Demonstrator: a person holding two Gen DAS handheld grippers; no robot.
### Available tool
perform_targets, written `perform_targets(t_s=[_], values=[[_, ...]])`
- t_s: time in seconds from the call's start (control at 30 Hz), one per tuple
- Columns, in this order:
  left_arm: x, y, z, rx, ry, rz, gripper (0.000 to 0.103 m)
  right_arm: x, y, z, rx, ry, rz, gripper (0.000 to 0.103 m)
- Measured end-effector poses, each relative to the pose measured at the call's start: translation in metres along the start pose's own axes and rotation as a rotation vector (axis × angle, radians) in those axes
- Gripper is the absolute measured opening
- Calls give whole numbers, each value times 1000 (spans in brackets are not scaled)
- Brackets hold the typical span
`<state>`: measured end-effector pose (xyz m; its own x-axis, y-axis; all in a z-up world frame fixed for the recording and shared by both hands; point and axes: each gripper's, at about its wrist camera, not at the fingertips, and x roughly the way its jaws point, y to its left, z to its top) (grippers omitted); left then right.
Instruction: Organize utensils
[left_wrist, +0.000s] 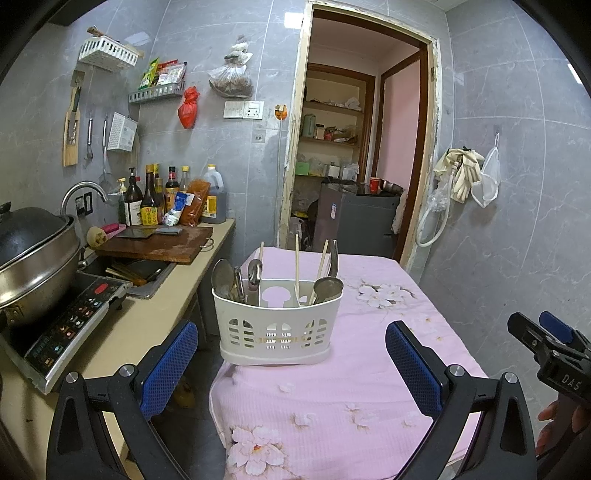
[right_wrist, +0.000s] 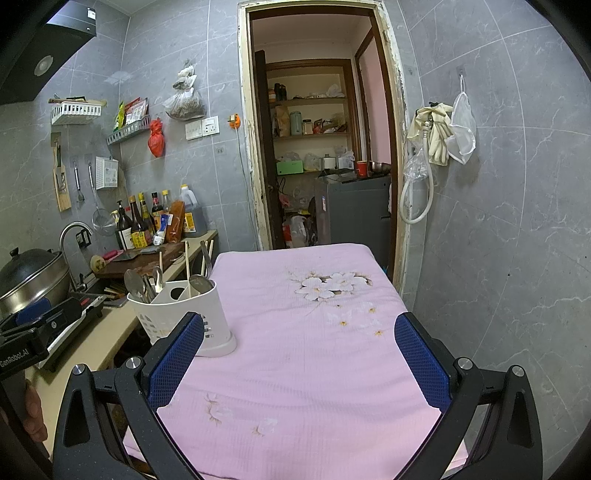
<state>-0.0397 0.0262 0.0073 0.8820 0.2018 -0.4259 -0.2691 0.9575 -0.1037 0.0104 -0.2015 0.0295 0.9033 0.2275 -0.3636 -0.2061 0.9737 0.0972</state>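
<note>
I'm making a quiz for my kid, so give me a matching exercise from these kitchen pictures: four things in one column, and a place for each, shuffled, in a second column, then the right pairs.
Things
1. utensil caddy
2. red bag
3. rubber gloves
4. cutting board

Places
A. hanging on the wall right of the doorway
B. on the counter, over the sink's far end
C. on the pink floral cloth
D. hanging on the wall left of the light switches

Pairs: 1-C, 2-D, 3-A, 4-B
</note>
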Motion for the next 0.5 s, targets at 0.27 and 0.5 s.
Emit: perform_targets(t_s=[0.27, 0.5], values=[[-1, -3, -2, -3, 5, 5, 102, 0, 0, 0, -1, 0, 0, 102], [0, -6, -3, -8, 6, 8, 102, -1, 1, -1, 1, 3, -1, 102]])
